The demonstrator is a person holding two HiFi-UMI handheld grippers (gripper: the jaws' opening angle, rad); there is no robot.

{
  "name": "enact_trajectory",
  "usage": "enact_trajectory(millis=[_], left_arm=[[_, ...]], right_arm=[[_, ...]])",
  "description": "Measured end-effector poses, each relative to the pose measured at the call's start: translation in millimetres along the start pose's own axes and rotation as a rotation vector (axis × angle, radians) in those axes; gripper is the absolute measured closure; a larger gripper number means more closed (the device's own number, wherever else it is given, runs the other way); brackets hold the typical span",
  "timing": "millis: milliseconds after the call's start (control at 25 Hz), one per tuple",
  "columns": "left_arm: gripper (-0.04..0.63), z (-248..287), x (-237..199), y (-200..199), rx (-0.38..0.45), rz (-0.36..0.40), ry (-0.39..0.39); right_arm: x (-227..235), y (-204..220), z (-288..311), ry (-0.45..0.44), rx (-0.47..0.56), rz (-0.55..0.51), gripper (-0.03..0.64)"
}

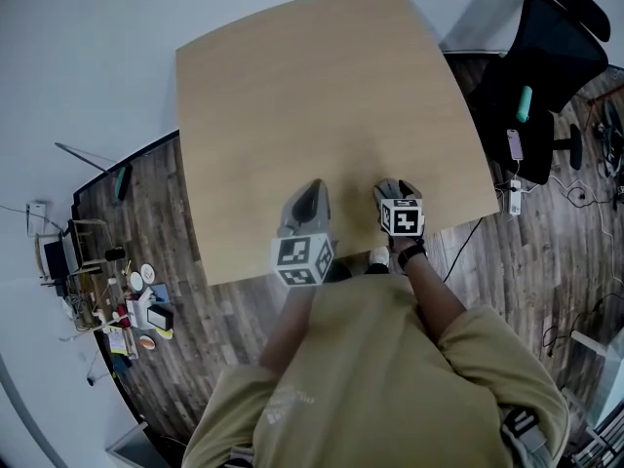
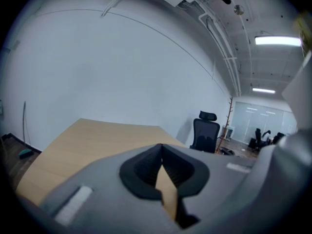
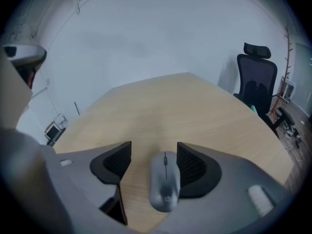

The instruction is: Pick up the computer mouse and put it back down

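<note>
The person's tan-shirted shoulders [image 1: 390,378] lean over the large pale wooden table [image 1: 322,86], with both grey grippers at its near edge. The left gripper [image 2: 161,147] has its jaws pressed together on nothing and is best left idle. The right gripper [image 3: 154,147] has its jaws apart astride the small grey computer mouse [image 3: 165,182], which appears to lie on the table hard by the right-hand jaw; I would centre it, squeeze its flanks gently, then lift level.

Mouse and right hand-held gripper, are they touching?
Cannot tell. In the right gripper view the mouse lies between open jaws; table shows beside one, no gap at the other.
</note>
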State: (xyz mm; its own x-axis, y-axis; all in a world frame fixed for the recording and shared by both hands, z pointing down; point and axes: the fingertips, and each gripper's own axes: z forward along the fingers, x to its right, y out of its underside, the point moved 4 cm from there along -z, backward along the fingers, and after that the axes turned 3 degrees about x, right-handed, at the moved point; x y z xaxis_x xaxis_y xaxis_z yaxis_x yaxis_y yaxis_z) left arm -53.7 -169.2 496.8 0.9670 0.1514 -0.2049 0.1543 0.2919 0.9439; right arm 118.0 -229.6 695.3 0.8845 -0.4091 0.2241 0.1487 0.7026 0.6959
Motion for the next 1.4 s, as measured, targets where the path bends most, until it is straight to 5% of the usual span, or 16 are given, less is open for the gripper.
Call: enact_trajectory(millis=[360,560,760,1400], left_arm=[[0.597,-9.7,-20.6,-13.2,0.046,-0.002,-0.06],[0.596,-19.5,-28.5,-37.5,0.094,0.098,-0.11],[0.595,-25.1,-35.6,-54.1,0.146,0.101,-0.136],[0.596,-39.6,-33.2,-66.9,0.221,0.109,-0.151]], right_arm=[[-53.2,-104.0,-56.5,-0.131,0.307,-0.089,0.419],[-80.4,-143.5,-89.4,-0.175,0.443,-0.201,0.464],[-101.3,-172.0,-122.1,-0.203,0.566,-0.244,0.51],[-118.3,-190.5,-161.8,-0.22,0.704,-0.29,0.611]])
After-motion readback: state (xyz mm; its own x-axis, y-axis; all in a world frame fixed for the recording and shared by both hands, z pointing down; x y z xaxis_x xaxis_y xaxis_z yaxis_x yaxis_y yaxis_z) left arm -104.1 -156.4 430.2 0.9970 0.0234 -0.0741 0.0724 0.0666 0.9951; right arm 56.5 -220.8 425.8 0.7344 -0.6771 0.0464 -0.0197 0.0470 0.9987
